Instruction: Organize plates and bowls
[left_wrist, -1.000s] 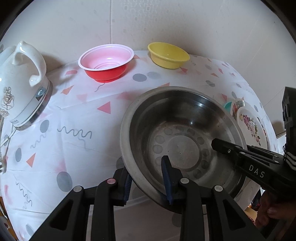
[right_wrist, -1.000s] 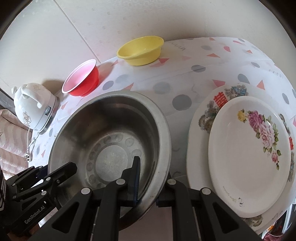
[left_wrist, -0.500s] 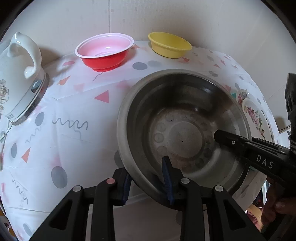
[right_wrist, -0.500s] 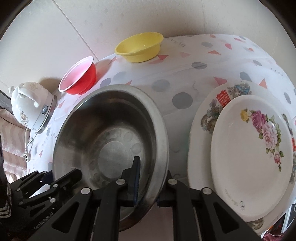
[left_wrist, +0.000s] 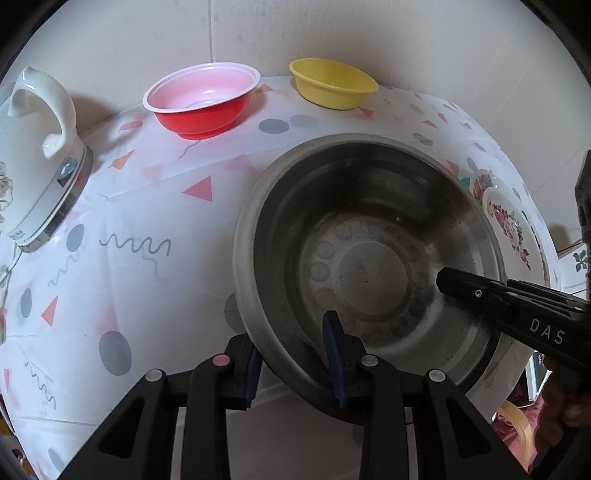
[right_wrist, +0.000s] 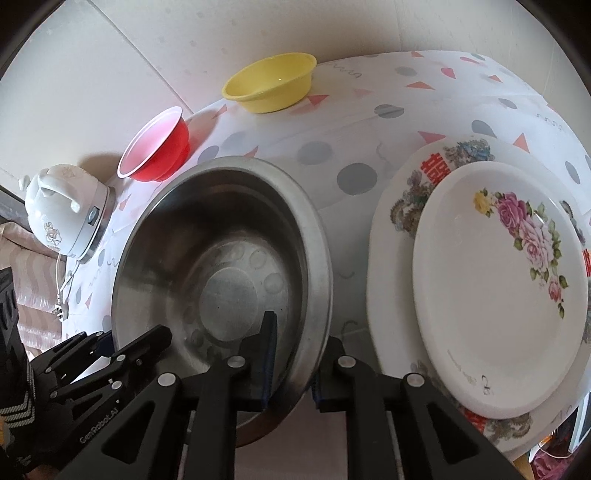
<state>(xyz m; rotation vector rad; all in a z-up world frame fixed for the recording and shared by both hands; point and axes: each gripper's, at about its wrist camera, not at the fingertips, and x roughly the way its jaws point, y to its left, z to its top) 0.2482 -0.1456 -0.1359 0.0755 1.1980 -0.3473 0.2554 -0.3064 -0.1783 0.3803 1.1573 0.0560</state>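
A large steel bowl (left_wrist: 369, 266) (right_wrist: 221, 266) sits at the near edge of the patterned tablecloth. My left gripper (left_wrist: 293, 369) is shut on its near rim, one blue pad inside and one outside. My right gripper (right_wrist: 291, 369) straddles the rim on the bowl's right side; its jaws are opening, with the rim between the pads and still touching them. Each gripper shows in the other view: the right gripper (left_wrist: 454, 286) and the left gripper (right_wrist: 129, 343). A small floral plate (right_wrist: 495, 288) lies stacked on a larger plate (right_wrist: 402, 206) to the right.
A red bowl (left_wrist: 201, 99) (right_wrist: 155, 151) and a yellow bowl (left_wrist: 332, 86) (right_wrist: 269, 83) stand at the back by the wall. A white kettle (left_wrist: 40, 155) (right_wrist: 66, 214) stands at the left. The tablecloth (left_wrist: 147, 221) drops off just below the grippers.
Both grippers have stayed on the steel bowl's rim. The views have shifted only slightly, and the bowl sits in nearly the same place.
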